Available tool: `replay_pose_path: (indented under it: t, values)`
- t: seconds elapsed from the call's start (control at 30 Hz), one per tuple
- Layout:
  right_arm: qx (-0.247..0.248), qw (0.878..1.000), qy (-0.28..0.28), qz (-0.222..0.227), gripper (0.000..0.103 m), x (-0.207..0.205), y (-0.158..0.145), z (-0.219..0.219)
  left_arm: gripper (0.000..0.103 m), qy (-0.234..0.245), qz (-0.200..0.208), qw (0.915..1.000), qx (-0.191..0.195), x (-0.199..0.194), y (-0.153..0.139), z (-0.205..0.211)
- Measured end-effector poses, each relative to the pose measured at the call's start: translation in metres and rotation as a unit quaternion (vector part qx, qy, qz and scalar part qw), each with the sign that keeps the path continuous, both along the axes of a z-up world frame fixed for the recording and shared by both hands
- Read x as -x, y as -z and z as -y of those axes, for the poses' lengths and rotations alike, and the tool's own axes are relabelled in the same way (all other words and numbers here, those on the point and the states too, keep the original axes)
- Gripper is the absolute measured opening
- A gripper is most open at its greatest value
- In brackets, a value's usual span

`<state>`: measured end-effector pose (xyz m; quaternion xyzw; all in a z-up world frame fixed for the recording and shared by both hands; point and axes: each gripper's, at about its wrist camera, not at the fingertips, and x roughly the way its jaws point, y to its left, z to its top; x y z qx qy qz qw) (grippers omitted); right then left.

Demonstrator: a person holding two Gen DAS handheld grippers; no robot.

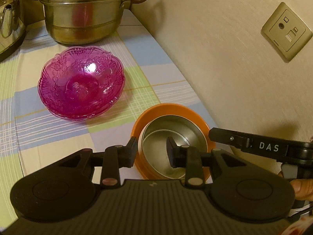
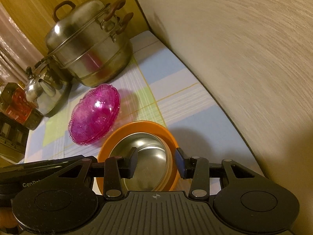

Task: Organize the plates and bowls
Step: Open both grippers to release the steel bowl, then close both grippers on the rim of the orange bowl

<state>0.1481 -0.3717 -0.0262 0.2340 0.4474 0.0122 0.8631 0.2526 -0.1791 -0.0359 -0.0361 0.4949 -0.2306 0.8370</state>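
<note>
A steel bowl [image 1: 176, 131] sits inside an orange plate [image 1: 168, 107] on the checked tablecloth near the wall. A stack of pink glass bowls [image 1: 82, 82] stands to its left. My left gripper [image 1: 151, 152] is open, its fingers straddling the steel bowl's near left rim, one finger inside the bowl. My right gripper [image 2: 156, 162] is open over the same steel bowl [image 2: 144, 156] and orange plate [image 2: 137, 129], with its right finger at the bowl's right rim. The pink bowls [image 2: 95, 115] lie beyond to the left.
A large steel steamer pot [image 1: 82, 13] stands at the back, with a steel kettle [image 1: 9, 25] left of it. The wall [image 1: 225, 49] with a socket plate [image 1: 286, 31] runs along the table's right edge. Dark boxes [image 2: 15, 121] sit at the far left.
</note>
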Motion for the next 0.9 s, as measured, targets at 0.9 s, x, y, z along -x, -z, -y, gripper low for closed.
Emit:
replay_pose_path:
  t: [0.9]
  values:
    - [-0.031,0.999,0.023,-0.032,0.042,0.018,0.028,0.017,0.030,-0.052,-0.027,0.9982,0.012,0.003,0.033,-0.013]
